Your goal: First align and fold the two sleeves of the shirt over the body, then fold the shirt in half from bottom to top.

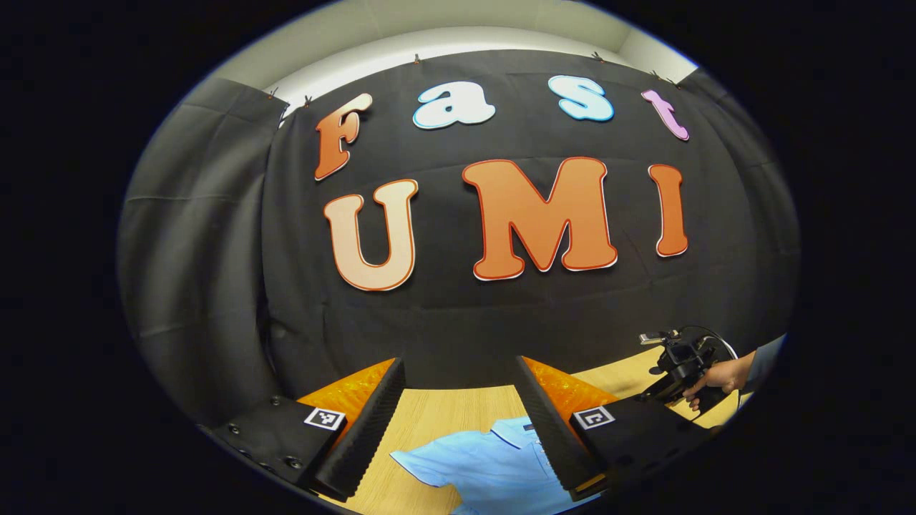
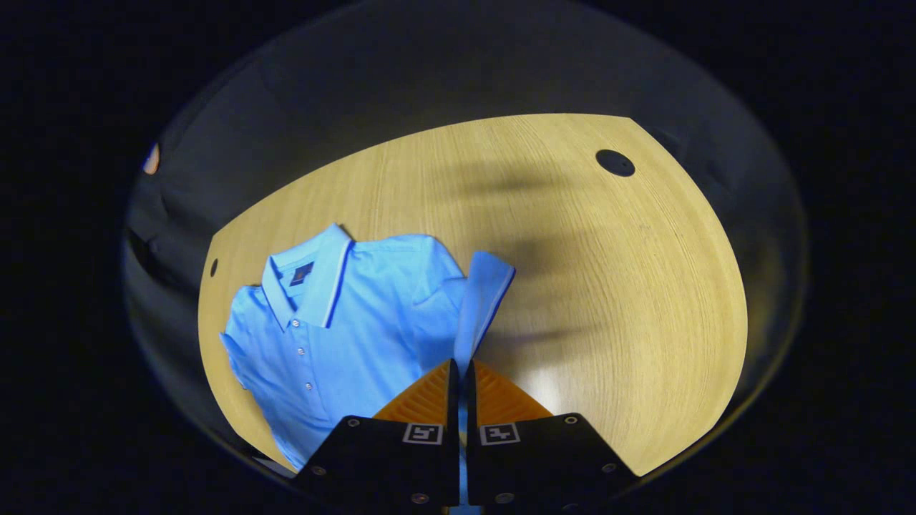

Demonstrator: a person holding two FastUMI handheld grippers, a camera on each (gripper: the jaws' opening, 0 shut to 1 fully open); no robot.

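Note:
A light-blue polo shirt (image 2: 336,322) lies face up on the wooden table (image 2: 608,286), collar toward the far left. My right gripper (image 2: 460,366) is shut on one sleeve (image 2: 484,297) and holds it lifted off the table beside the shirt's body. My left gripper (image 1: 459,361) is held high and open wide, facing the booth wall, with nothing between its fingers. Below it lie the shirt's collar and one sleeve (image 1: 486,465). In the left gripper view, the right gripper (image 1: 680,366) is at the far right, held by a hand (image 1: 719,375).
The tabletop has a round dark cable hole (image 2: 615,163) at the far right and a smaller one (image 2: 213,267) near the collar. Bare wood stretches to the right of the shirt. Black cloth (image 1: 215,250) walls the booth behind the table.

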